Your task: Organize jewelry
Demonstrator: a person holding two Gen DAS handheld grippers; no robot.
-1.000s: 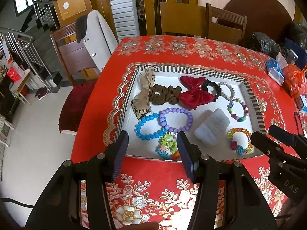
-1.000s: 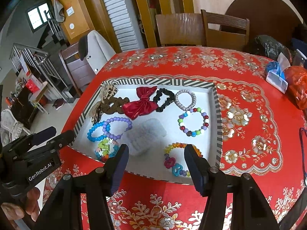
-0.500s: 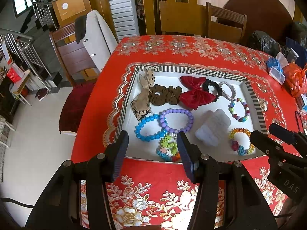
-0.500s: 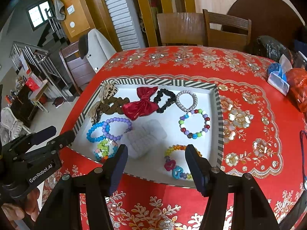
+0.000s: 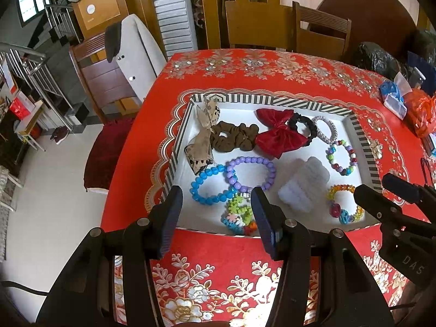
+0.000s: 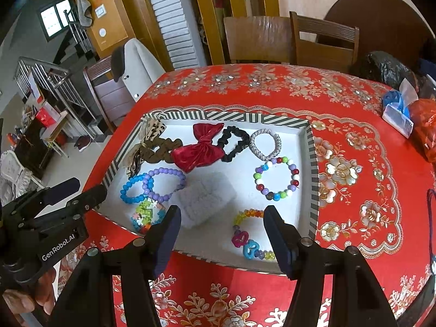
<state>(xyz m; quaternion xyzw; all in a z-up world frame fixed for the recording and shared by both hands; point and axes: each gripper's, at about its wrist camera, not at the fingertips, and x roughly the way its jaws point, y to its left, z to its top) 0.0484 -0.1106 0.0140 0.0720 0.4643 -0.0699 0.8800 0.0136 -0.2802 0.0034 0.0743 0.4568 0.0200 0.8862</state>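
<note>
A striped-rim white tray [image 5: 272, 100] [image 6: 313, 163] lies on the red tablecloth, holding jewelry. Inside are a red bow [image 5: 278, 136] [image 6: 199, 150], a brown scrunchie [image 5: 234, 136], a black scrunchie [image 6: 234, 143], a silver bracelet [image 6: 265, 143], blue [image 5: 209, 185] and purple [image 5: 250, 171] bead bracelets, a multicolour bead bracelet [image 6: 276, 177], a white fluffy band [image 5: 302, 188] [image 6: 207, 199] and a rainbow charm bracelet [image 6: 250, 234]. My left gripper [image 5: 216, 199] hovers open over the tray's near edge, empty. My right gripper [image 6: 220, 218] hovers open near the charm bracelet, empty.
Wooden chairs [image 6: 321, 41] stand behind the table; another with a white coat [image 5: 136, 54] is on the left. A blue-and-white packet [image 6: 395, 111] and an orange bag [image 5: 419, 111] sit at the table's right. A hand [image 6: 24, 299] holds the left gripper.
</note>
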